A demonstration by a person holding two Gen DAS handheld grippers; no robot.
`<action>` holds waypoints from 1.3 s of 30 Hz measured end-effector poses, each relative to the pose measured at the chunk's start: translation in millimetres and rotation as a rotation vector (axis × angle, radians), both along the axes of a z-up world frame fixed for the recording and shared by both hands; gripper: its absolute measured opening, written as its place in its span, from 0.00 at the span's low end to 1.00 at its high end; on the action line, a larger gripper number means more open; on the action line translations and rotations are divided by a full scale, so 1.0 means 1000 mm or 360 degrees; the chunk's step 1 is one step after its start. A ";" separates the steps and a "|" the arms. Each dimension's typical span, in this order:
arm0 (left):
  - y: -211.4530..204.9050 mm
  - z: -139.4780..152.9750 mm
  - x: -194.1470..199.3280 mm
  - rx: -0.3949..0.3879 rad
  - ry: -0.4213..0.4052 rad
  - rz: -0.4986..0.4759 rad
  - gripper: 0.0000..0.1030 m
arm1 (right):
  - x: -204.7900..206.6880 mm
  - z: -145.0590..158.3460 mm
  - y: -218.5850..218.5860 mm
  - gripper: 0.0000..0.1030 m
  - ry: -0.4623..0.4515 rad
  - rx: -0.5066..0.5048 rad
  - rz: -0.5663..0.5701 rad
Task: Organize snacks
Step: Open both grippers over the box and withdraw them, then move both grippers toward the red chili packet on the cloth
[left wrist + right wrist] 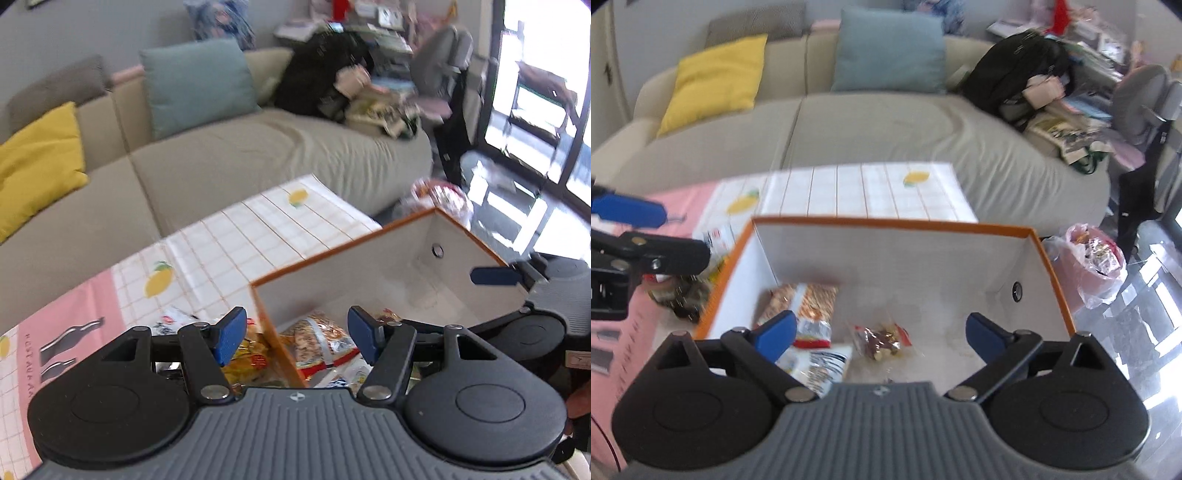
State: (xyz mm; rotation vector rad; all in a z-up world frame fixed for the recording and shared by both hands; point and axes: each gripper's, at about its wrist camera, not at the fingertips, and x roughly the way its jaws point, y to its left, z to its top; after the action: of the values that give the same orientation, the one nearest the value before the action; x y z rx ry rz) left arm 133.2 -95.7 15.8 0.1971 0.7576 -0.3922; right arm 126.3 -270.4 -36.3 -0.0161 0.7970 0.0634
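The right gripper (881,334) hangs over the box (1051,266) with its jaws spread wide and nothing between them. Below it, on the box floor, lie a small clear packet of dark sweets (881,339), a long nut bag (809,301) and a white packet (820,365) near the left wall.

The left gripper (297,332) is also wide apart and holds nothing; it straddles the box's orange-edged left wall (280,350), with a yellow packet (247,360) just outside that wall on the tablecloth (229,236) and the nut bag inside. More loose snacks (683,295) sit beside the box on the pink part of the cloth.

This looks like the gap between placements: some snacks are in, several remain out. The next move probably calls for the left gripper to drop onto the yellow packet, close across its crinkly body, and lift it clear of the wall.
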 end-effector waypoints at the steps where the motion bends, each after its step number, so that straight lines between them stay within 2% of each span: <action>1: 0.006 0.003 -0.005 -0.0010 -0.0035 0.0024 0.72 | -0.004 0.002 0.003 0.93 -0.0021 0.0019 -0.0014; 7: 0.041 0.010 -0.030 -0.0046 -0.0174 0.0197 0.72 | -0.036 0.018 0.030 0.94 -0.0197 -0.0026 -0.0092; 10: 0.061 0.007 -0.039 -0.0071 -0.0193 0.0297 0.72 | -0.050 0.023 0.043 0.94 -0.0253 0.0056 -0.0082; 13: 0.077 0.000 -0.045 -0.0023 -0.0209 0.0384 0.72 | -0.059 0.024 0.060 0.94 -0.0280 0.0117 -0.0077; 16: 0.094 -0.011 -0.053 0.0017 -0.0210 0.0459 0.72 | -0.064 0.022 0.079 0.94 -0.0280 0.0126 -0.0062; 19: 0.111 -0.022 -0.057 0.0000 -0.0166 0.0554 0.72 | -0.071 0.018 0.099 0.94 -0.0276 0.0126 -0.0038; 24: 0.139 -0.035 -0.065 -0.0016 -0.0132 0.0641 0.72 | -0.073 0.009 0.132 0.93 -0.0228 0.0089 0.0103; 31: 0.173 -0.043 -0.060 -0.0095 -0.0049 0.0646 0.73 | -0.059 0.000 0.167 0.92 -0.0226 0.0019 0.0254; 34: 0.184 -0.049 -0.057 -0.0086 -0.0041 0.0664 0.73 | -0.050 -0.006 0.181 0.92 -0.0212 -0.0006 0.0316; 39: 0.201 -0.064 -0.052 -0.0104 0.0033 0.0684 0.73 | -0.032 -0.020 0.201 0.92 -0.0124 -0.0024 0.0418</action>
State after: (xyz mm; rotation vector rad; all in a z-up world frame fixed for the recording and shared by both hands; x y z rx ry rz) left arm 80.7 105.2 -48.4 -0.0336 0.7833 -0.0105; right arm 93.9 -69.6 -56.0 -0.1370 0.7136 0.3039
